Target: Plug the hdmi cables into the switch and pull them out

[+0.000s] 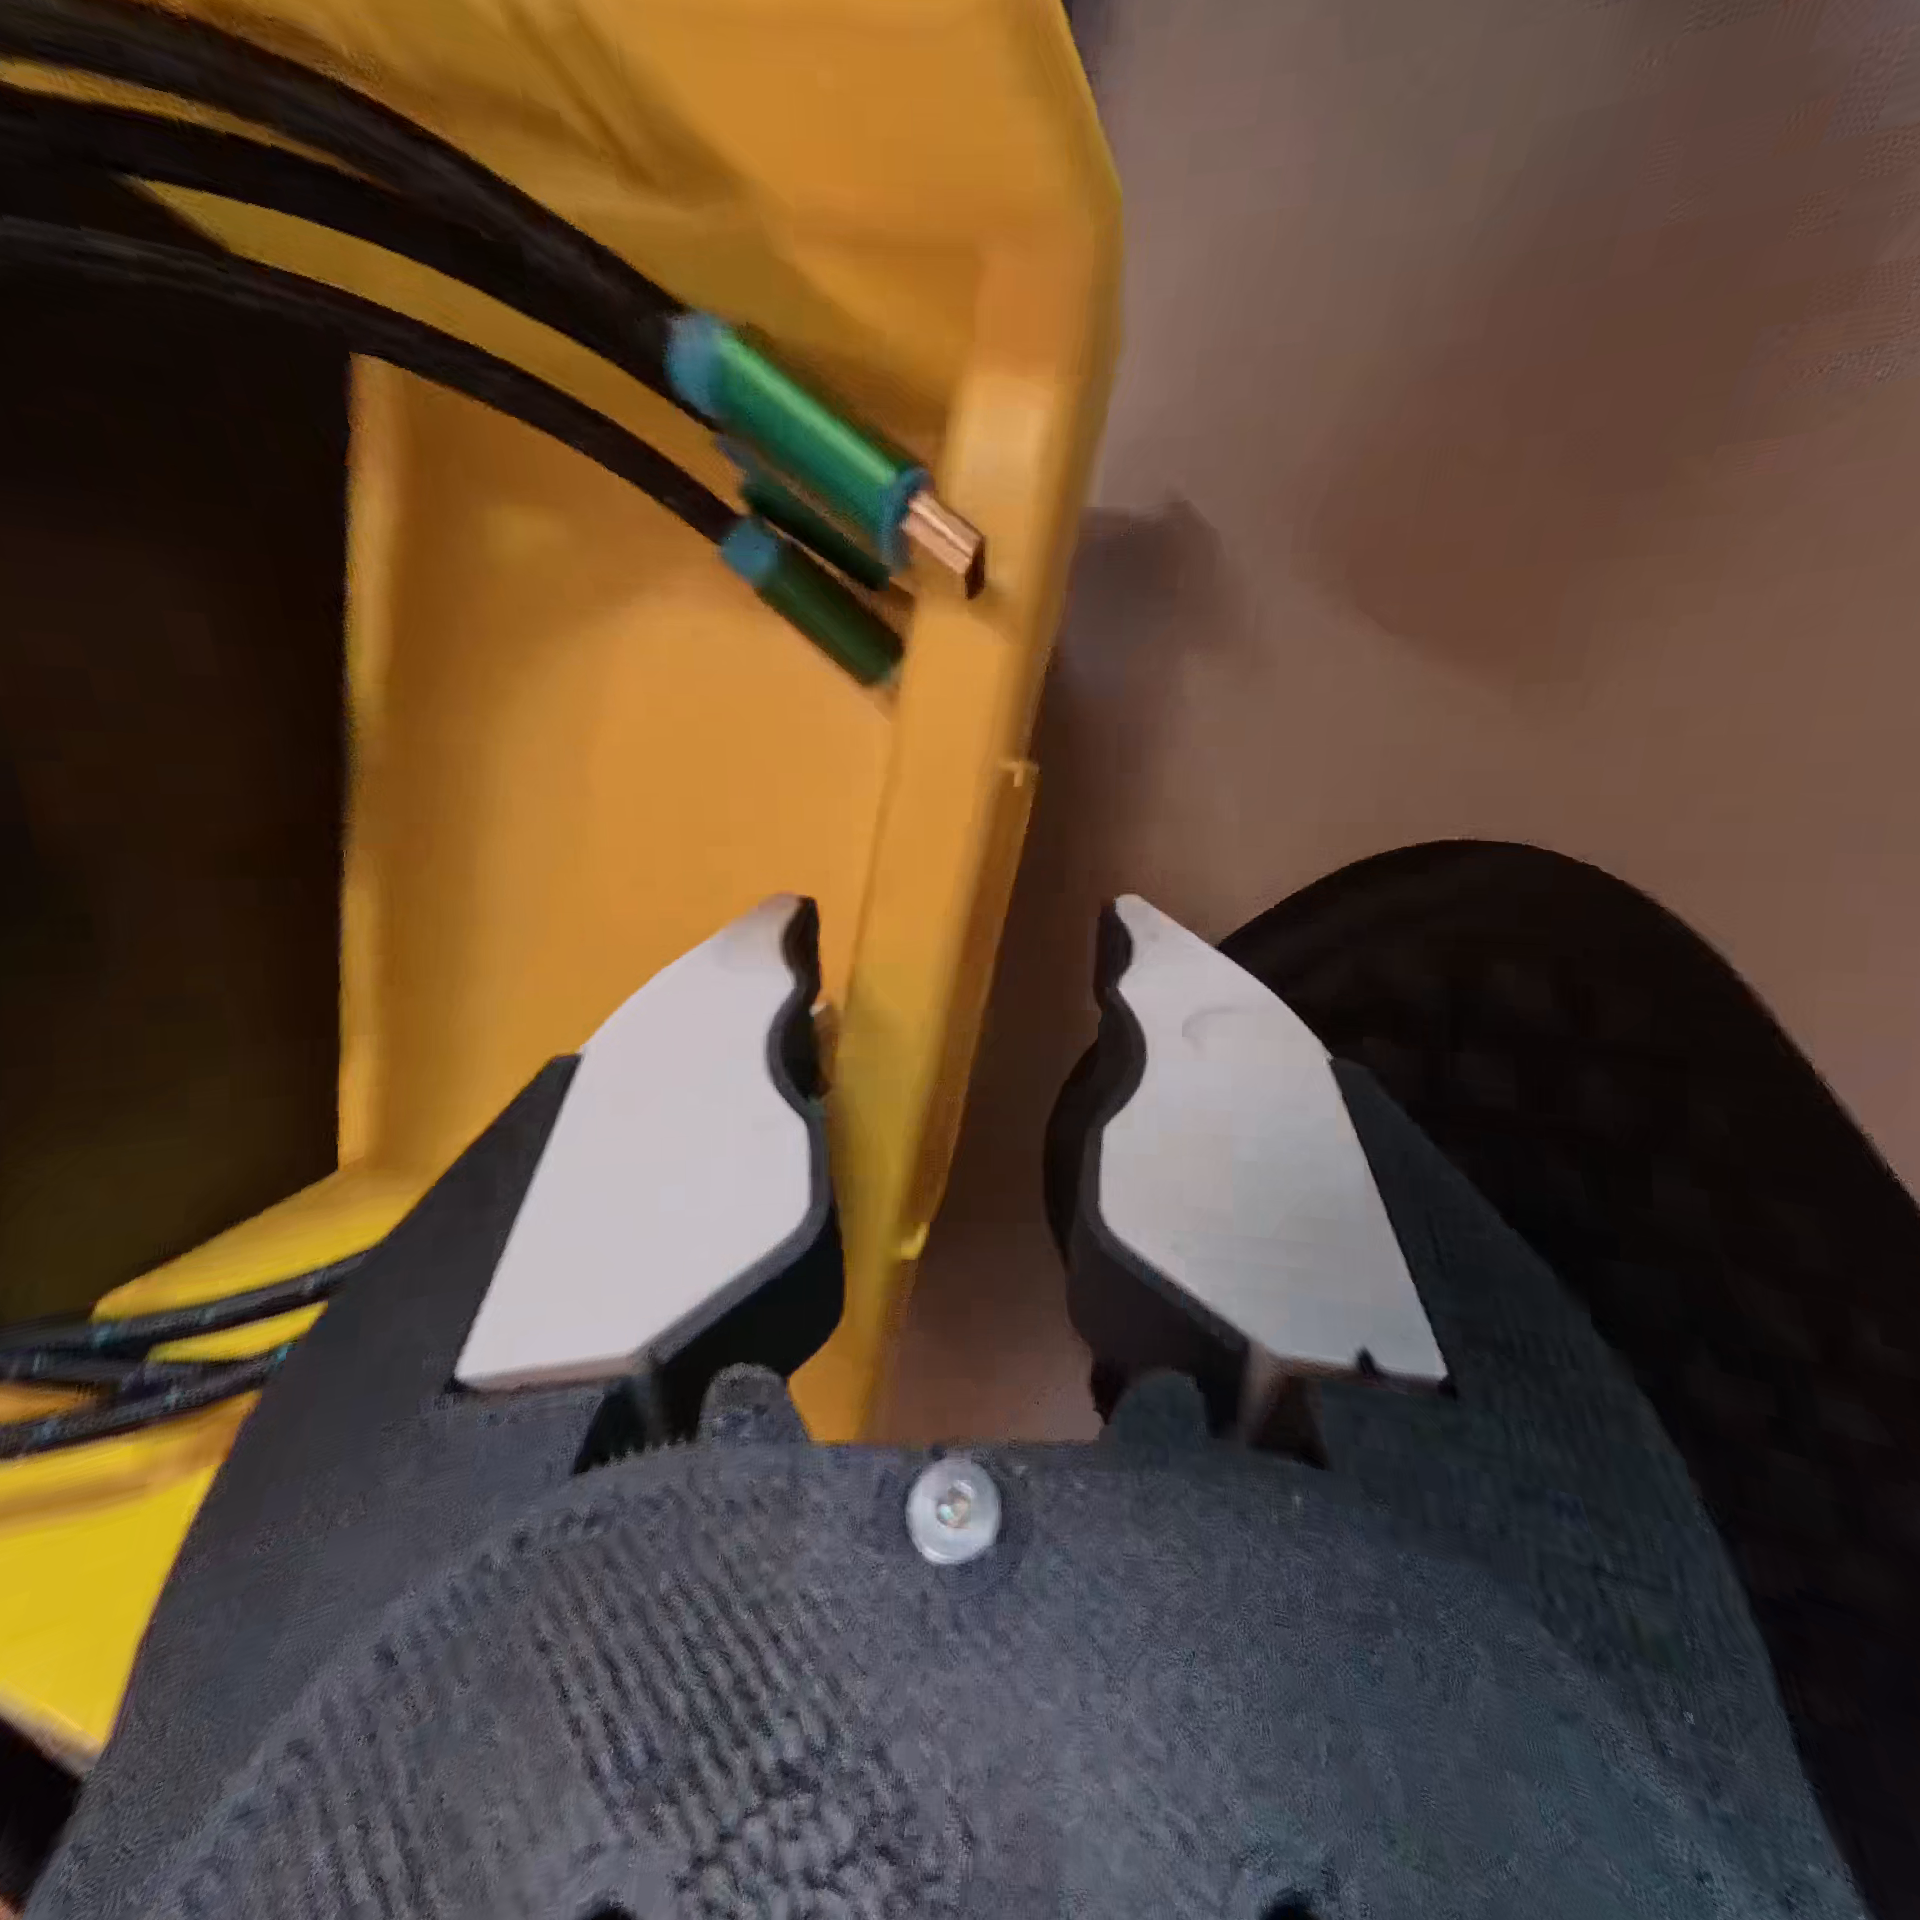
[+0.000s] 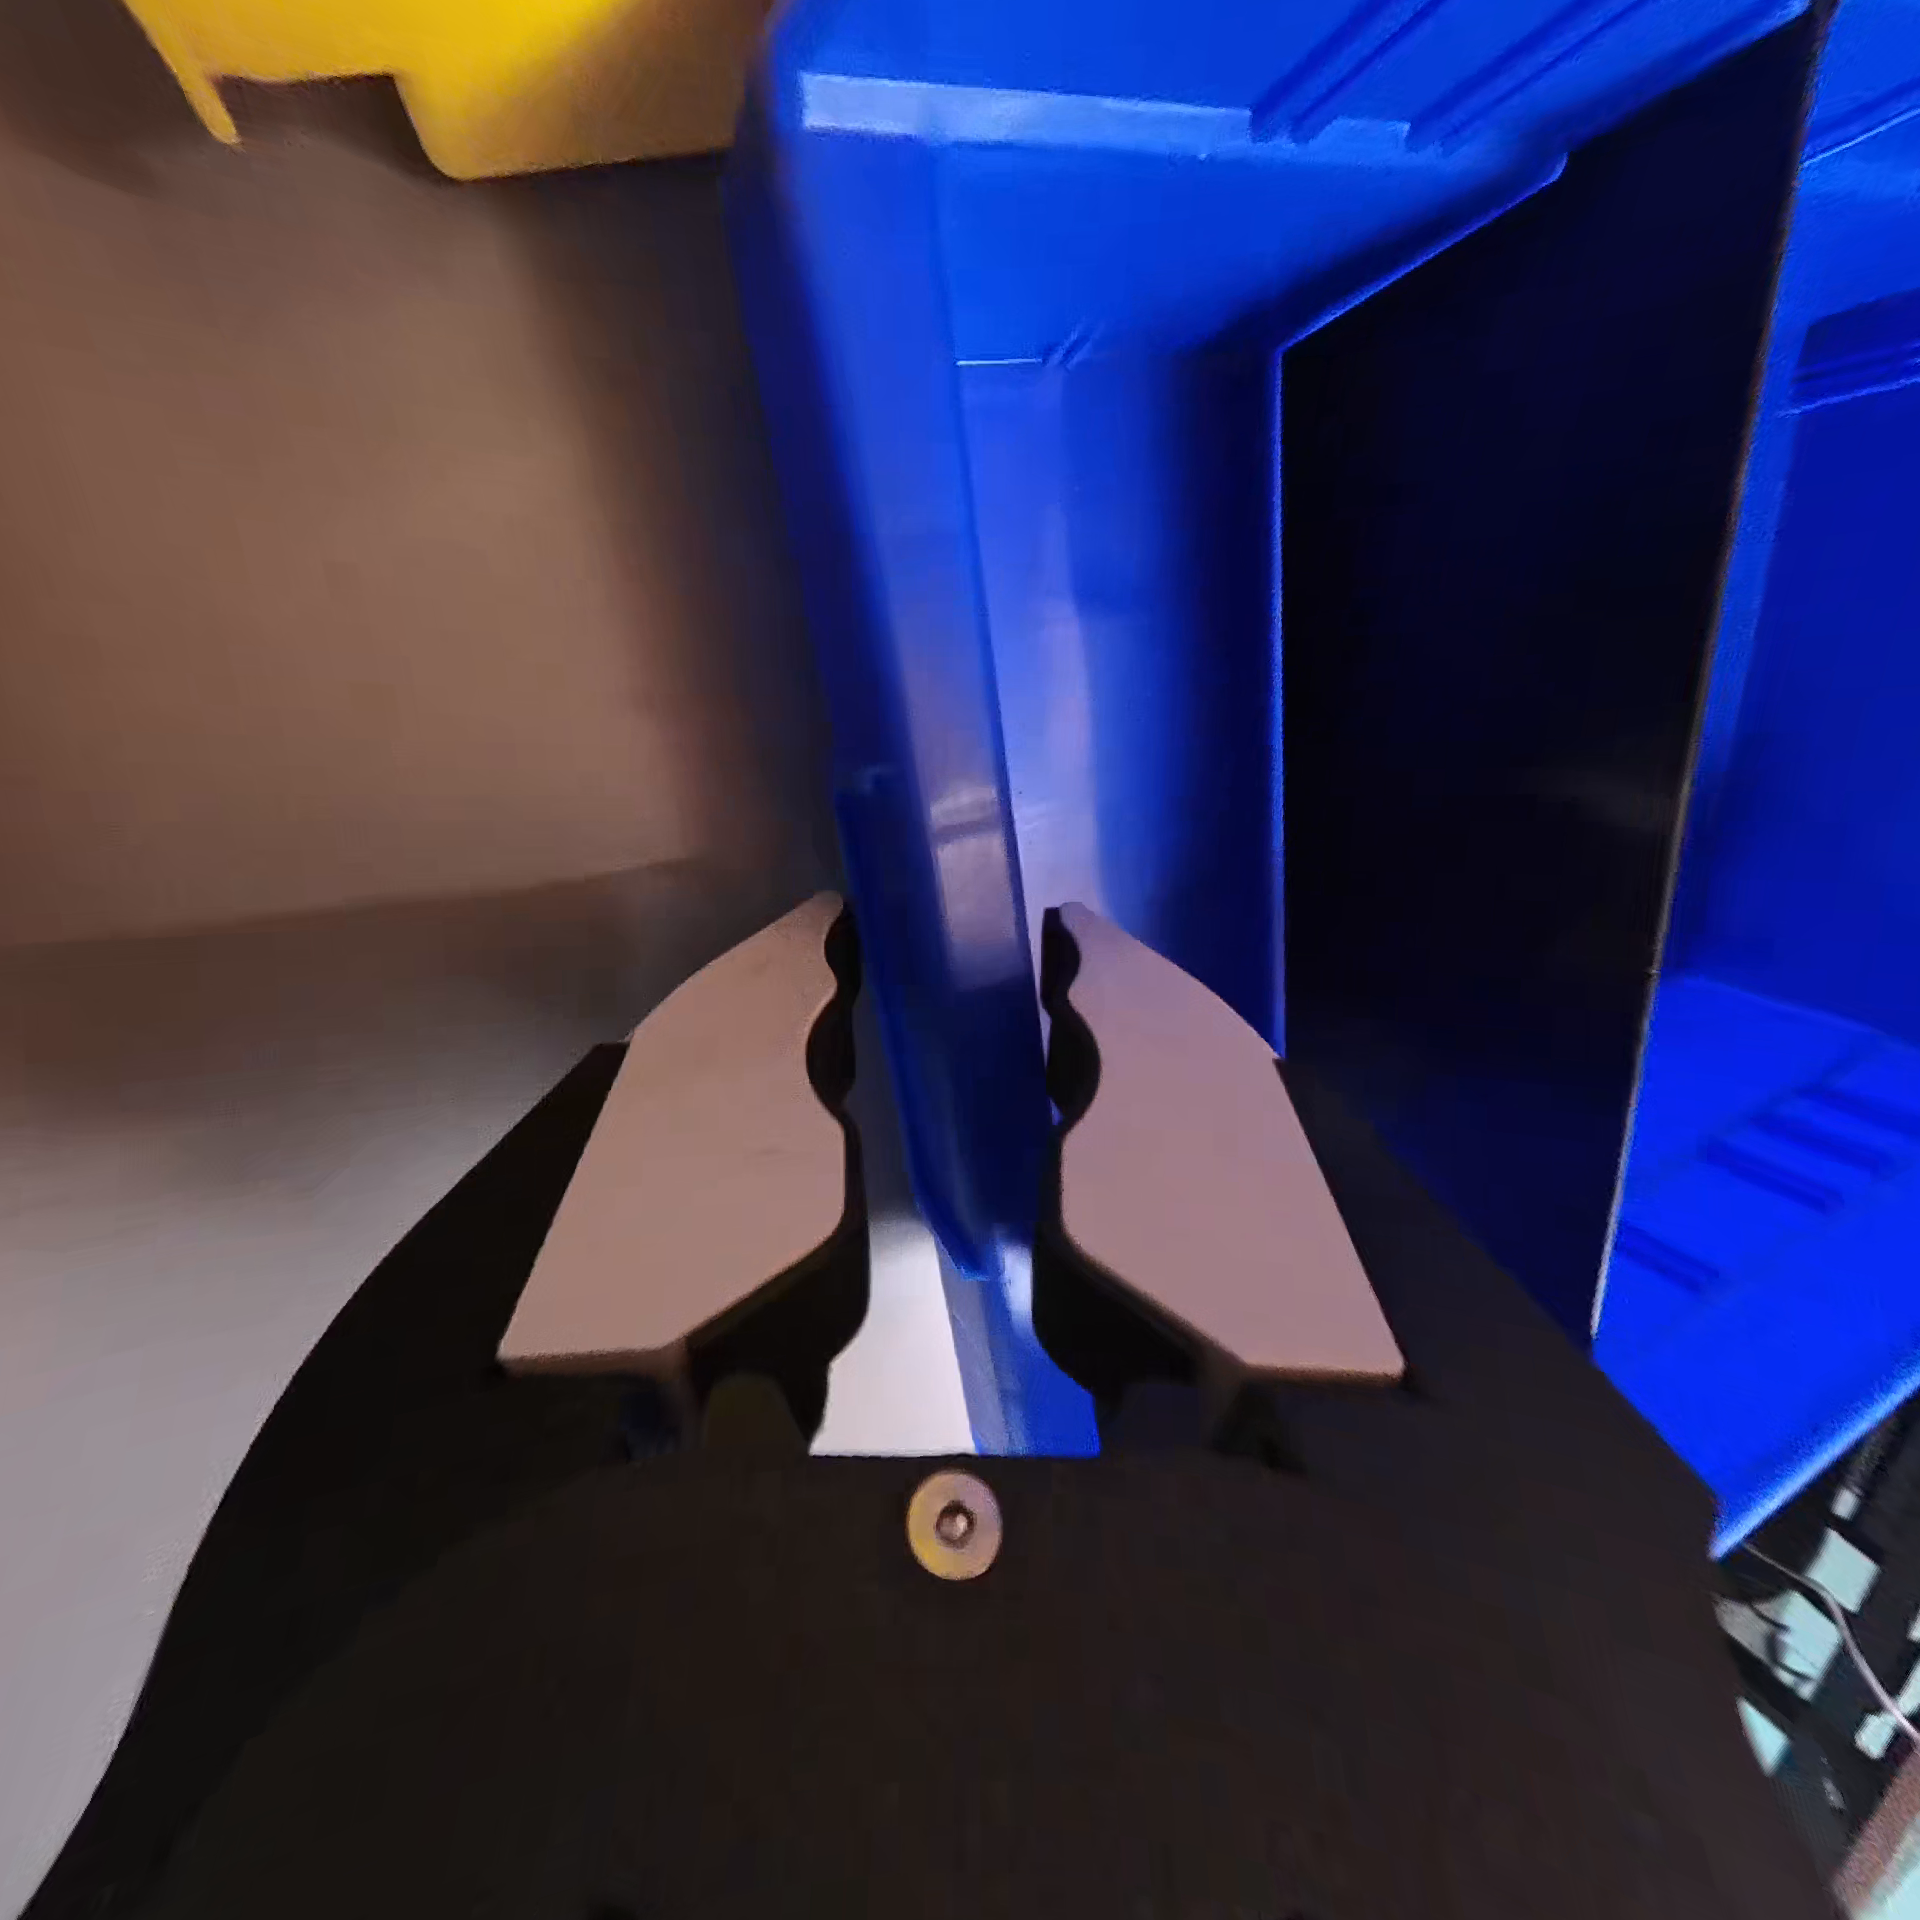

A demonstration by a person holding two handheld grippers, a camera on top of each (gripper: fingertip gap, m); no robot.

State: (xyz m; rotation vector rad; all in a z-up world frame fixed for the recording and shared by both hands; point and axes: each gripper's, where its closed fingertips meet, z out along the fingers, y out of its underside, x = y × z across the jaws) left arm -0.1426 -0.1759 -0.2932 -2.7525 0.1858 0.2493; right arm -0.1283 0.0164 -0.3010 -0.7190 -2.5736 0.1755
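The left gripper [image 1: 956, 914] is spread apart and straddles the side wall of a yellow bin [image 1: 935, 935]. Its fingers [image 1: 665, 1143] do not visibly press the wall, so it grasps nothing. Toward 11 o'clock from the tips, inside the bin, lie the hdmi cables [image 1: 343, 218], black braided cords ending in green plugs [image 1: 800, 436]. One gold connector tip [image 1: 943, 549] rests just beside the bin's inner wall. More black cable [image 1: 156, 1351] shows at 9 o'clock, low in the bin. At 3 o'clock a dark rounded shape [image 1: 1558, 1143] lies on the brown table [image 1: 1455, 416].

The right gripper [image 2: 945, 914] has its jaws on either side of the wall of a blue bin [image 2: 935, 623]. The jaws sit close against the wall and appear clenched on it. The bin's dark interior opens toward 2 o'clock. A corner of the yellow bin [image 2: 468, 83] shows at 11 o'clock. The switch is not visible.
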